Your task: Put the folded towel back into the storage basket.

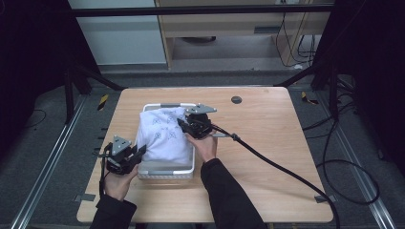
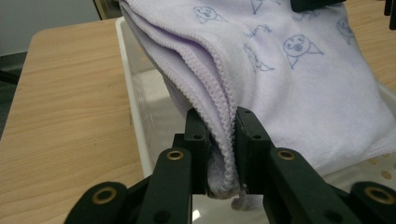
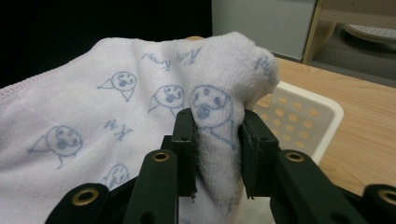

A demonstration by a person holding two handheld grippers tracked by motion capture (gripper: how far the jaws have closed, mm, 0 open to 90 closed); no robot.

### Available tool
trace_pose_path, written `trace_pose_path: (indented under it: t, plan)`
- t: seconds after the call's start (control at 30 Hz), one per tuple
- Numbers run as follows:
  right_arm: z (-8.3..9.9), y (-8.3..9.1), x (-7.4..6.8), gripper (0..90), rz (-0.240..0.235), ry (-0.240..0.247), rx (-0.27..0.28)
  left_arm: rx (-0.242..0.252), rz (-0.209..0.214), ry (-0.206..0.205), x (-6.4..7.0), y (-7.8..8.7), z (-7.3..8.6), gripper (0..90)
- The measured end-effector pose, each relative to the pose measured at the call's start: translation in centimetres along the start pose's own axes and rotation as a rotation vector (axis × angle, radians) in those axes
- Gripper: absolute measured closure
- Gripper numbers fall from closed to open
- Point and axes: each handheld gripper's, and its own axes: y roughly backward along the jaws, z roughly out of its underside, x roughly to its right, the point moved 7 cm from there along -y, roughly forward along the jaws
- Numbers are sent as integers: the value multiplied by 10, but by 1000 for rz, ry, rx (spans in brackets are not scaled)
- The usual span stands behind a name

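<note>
Your left gripper (image 1: 139,151) pinches the stitched hem of the folded towel (image 1: 162,133) at its near left corner, jaws closed on the cloth. Your right gripper (image 1: 182,123) clamps a bunched fold at the far right side. The towel lies over the white basket (image 1: 165,172) on the table (image 1: 267,143).

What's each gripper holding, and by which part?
Both hold the towel: left gripper pinches its stitched hem edges, right gripper pinches a bunched fold, over the basket.
</note>
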Motion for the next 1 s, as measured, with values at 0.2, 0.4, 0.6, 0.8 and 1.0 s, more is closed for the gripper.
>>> trace_pose_path:
  t: [0.2, 0.4, 0.6, 0.8, 1.0]
  plan:
    - [7, -5, 2, 697, 11, 9, -25, -20, -5, 2, 0, -6, 4, 758]
    - [14, -12, 3, 684, 21, 12, -46, -45, -2, 5, -2, -10, 8, 757]
    - [19, -16, 5, 667, 34, 17, -64, -62, -6, 11, -3, -15, 11, 752]
    - [24, -19, 9, 593, 55, 49, -95, -77, -58, 23, -9, -16, 12, 642]
    - [19, -15, 13, 532, 88, 89, -75, -57, -56, 40, -11, -11, 9, 625]
